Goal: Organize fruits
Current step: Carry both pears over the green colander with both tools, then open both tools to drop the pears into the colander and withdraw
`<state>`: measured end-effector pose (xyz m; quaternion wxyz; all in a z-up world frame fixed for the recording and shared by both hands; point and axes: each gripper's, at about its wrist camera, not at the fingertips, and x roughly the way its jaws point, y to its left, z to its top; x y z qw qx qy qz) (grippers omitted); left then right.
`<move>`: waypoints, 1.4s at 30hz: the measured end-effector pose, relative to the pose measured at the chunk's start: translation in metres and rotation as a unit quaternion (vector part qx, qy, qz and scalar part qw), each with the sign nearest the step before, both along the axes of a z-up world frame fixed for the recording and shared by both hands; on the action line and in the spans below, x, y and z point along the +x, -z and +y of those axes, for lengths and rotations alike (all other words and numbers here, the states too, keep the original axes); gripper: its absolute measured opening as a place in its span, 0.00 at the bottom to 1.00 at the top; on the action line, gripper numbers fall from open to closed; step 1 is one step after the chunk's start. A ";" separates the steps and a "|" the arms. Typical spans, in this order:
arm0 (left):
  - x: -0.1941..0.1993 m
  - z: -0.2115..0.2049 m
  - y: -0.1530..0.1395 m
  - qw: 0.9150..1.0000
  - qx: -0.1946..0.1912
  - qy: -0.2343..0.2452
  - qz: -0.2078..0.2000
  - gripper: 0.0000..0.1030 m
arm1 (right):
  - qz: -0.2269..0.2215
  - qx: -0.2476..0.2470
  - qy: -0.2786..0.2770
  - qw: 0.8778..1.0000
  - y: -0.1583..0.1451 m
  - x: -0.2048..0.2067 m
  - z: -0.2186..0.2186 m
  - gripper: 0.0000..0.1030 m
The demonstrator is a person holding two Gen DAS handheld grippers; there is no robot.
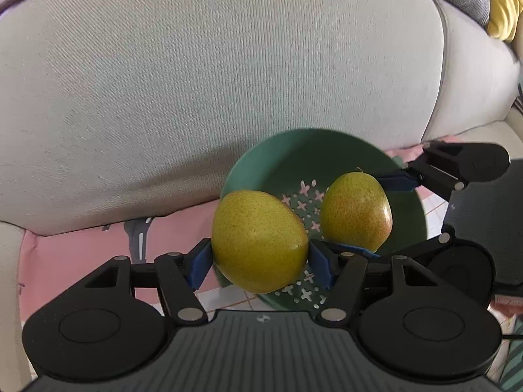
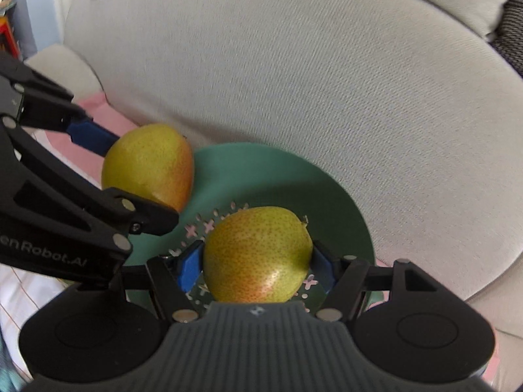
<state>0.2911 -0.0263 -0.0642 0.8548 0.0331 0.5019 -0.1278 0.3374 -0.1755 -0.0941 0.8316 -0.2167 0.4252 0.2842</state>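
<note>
Two pears hang over a green bowl (image 1: 255, 166) on a sofa, the left tongs (image 1: 260, 254) clamping the near pear (image 1: 258, 241), the right tongs (image 2: 256, 261) gripping the other pear (image 2: 258, 254). Best lowered one at a time, released low, clear of each other.

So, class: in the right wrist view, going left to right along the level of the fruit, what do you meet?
Left gripper → the pear it holds → pear in the right gripper → green bowl rim → grey cushion.

Two yellow-green speckled pears (image 1: 258, 241) (image 1: 356, 210), red blush on one. Green bowl (image 1: 261, 166), white cross cutouts. Blue pads (image 1: 200, 263), black gripper arms. Grey ribbed cushion (image 1: 196, 81) at twelve o'clock.
</note>
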 end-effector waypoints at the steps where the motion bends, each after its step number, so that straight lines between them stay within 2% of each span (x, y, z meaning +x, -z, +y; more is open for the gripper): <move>1: 0.001 -0.001 0.003 1.000 0.000 0.005 0.000 0.70 | 0.001 -0.005 -0.007 1.000 0.004 0.002 0.001 0.64; 8: 0.006 -0.015 0.013 0.999 0.033 0.029 -0.020 0.70 | 0.008 -0.045 -0.054 0.998 0.028 0.006 0.010 0.64; 12: 0.004 -0.019 0.009 0.999 0.024 0.035 -0.028 0.70 | 0.010 -0.059 -0.064 0.996 0.038 0.008 0.008 0.64; 15: 0.006 -0.025 0.007 0.997 0.035 0.053 -0.036 0.70 | 0.018 -0.055 -0.062 0.996 0.042 0.006 0.003 0.64; 21: 0.010 -0.036 0.019 0.995 0.034 0.089 -0.019 0.70 | 0.026 -0.051 -0.065 0.996 0.050 0.001 -0.003 0.65; 25: 0.020 -0.035 0.030 0.997 0.024 0.070 0.011 0.70 | 0.026 -0.045 -0.069 0.996 0.047 0.012 -0.002 0.65; 31: 0.028 -0.035 0.041 0.997 0.009 0.061 0.039 0.70 | 0.024 -0.049 -0.083 0.995 0.041 0.007 -0.003 0.65; 37: 0.030 -0.038 0.043 0.998 0.013 0.053 0.040 0.70 | 0.035 -0.052 -0.066 0.996 0.041 0.012 -0.004 0.64; 42: 0.020 -0.038 0.039 0.998 0.018 0.057 0.032 0.70 | 0.019 -0.061 -0.067 0.996 0.037 0.009 -0.007 0.70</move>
